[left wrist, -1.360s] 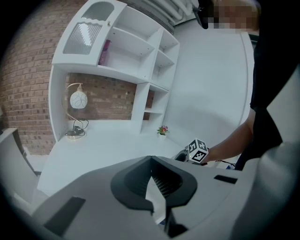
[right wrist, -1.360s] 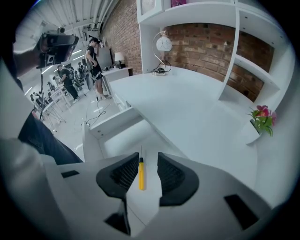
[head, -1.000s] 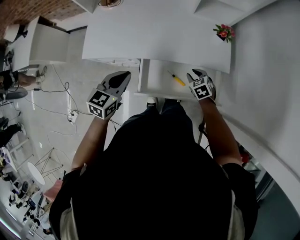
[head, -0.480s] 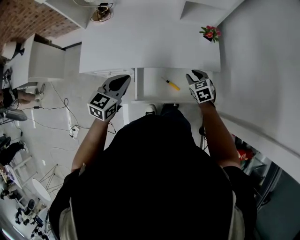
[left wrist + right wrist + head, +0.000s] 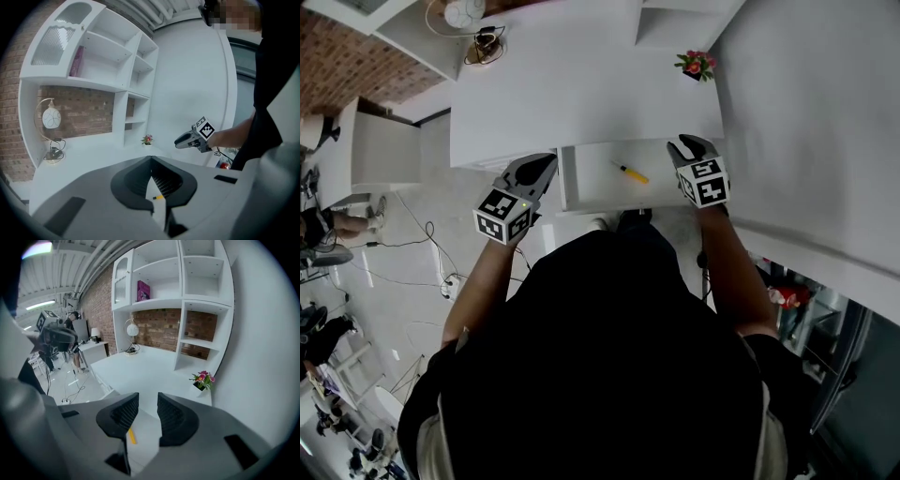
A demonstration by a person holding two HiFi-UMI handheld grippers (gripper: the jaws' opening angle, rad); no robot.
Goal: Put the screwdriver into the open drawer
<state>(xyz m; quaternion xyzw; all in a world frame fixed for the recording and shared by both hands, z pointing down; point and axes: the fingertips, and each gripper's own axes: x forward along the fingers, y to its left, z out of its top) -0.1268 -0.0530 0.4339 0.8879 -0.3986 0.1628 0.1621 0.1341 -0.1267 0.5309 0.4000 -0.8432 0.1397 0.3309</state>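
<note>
To the far left, the pale floor (image 5: 403,234) lies open, crossed only by thin dark cables (image 5: 445,281). The grey left tool (image 5: 542,167) (image 5: 151,161) hangs just beside the left wall of the open white drawer (image 5: 586,187). Its 2 jaws are clenched tip to tip on nothing, and through the slit below the tips only a sliver of yellow shows. That is the yellow-handled screwdriver (image 5: 630,172) (image 5: 159,198). It lies tilted on the drawer's floor, roughly midway between the 2 tools and apart from every wall. Its dark shaft is too small to trace well; it seems to point back and left.

The drawer's front edge is cut off by the person's dark-clad body (image 5: 609,356). The grey right tool (image 5: 685,144) (image 5: 147,401) hovers at the drawer's right end, released, with its jaws parted and nothing between them. Behind the drawer, the broad white tabletop (image 5: 581,84) is free up to a small pot of pink flowers (image 5: 694,64) at its right rear corner, against the white wall (image 5: 806,112).
</note>
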